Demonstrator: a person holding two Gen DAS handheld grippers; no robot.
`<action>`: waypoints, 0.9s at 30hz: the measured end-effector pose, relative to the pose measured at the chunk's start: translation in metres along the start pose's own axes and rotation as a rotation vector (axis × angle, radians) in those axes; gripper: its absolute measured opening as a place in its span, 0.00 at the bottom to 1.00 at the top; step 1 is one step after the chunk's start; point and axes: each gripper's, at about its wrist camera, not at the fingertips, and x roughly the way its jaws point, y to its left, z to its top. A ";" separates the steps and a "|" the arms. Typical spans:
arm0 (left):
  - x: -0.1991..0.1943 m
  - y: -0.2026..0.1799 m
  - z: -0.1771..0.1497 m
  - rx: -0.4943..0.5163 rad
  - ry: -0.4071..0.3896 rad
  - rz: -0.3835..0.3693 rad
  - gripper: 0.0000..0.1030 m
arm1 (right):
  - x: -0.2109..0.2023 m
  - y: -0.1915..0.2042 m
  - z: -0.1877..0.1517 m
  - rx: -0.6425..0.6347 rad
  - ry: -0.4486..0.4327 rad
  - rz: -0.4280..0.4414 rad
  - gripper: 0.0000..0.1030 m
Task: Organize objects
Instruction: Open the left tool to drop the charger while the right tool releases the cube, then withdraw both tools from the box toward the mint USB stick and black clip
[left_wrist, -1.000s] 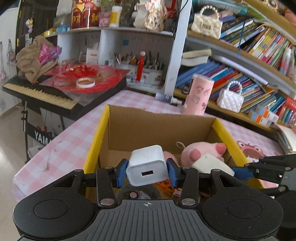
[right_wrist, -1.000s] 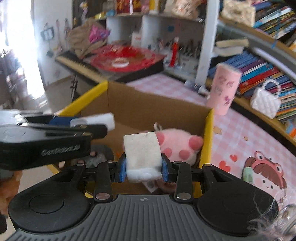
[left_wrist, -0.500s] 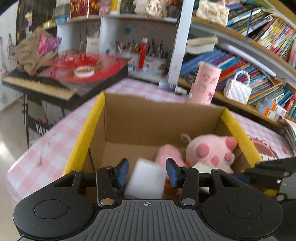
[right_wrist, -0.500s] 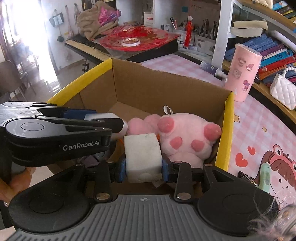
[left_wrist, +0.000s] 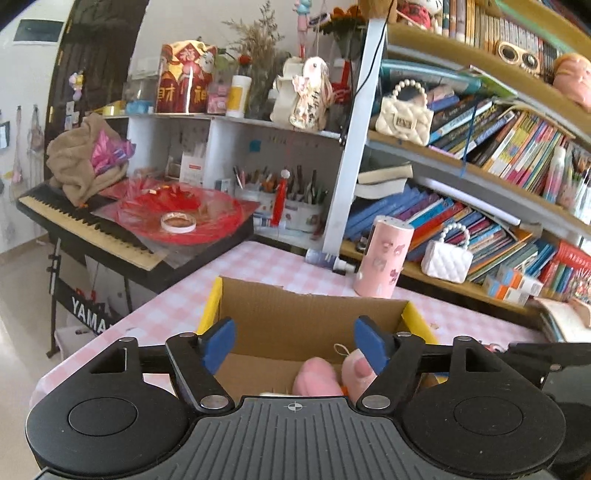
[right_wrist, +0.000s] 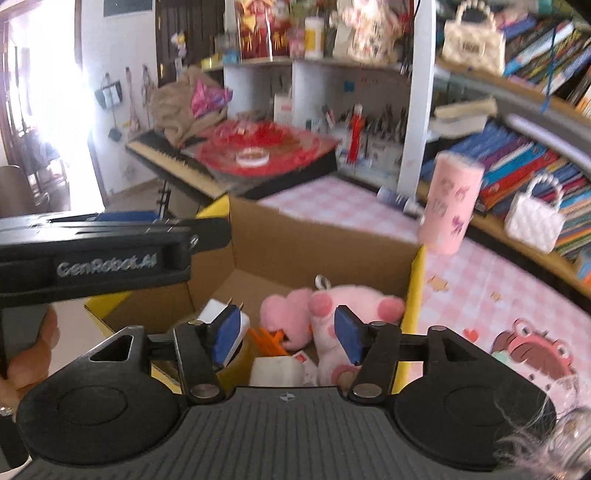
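Over the cardboard box (right_wrist: 317, 236): both sets of jaws just opened, wide and empty; white charger (right_wrist: 221, 317) dropped in askew, prongs up, risk of snagging on the next reach in.

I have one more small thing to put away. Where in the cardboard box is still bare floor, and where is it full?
In the yellow-edged cardboard box, bare floor lies by the far wall and far-left corner. The near part is crowded: pink plush toy, white charger plug, white block. The pink checked tablecloth to the box's right is bare too.
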 end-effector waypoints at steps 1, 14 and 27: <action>-0.004 0.001 -0.001 -0.006 -0.002 0.000 0.73 | -0.005 0.003 0.000 -0.011 -0.015 -0.014 0.56; -0.055 0.016 -0.030 -0.008 0.048 -0.026 0.74 | -0.063 0.015 -0.037 0.076 -0.093 -0.202 0.59; -0.086 0.014 -0.071 0.044 0.123 -0.030 0.80 | -0.084 0.036 -0.093 0.241 0.015 -0.317 0.59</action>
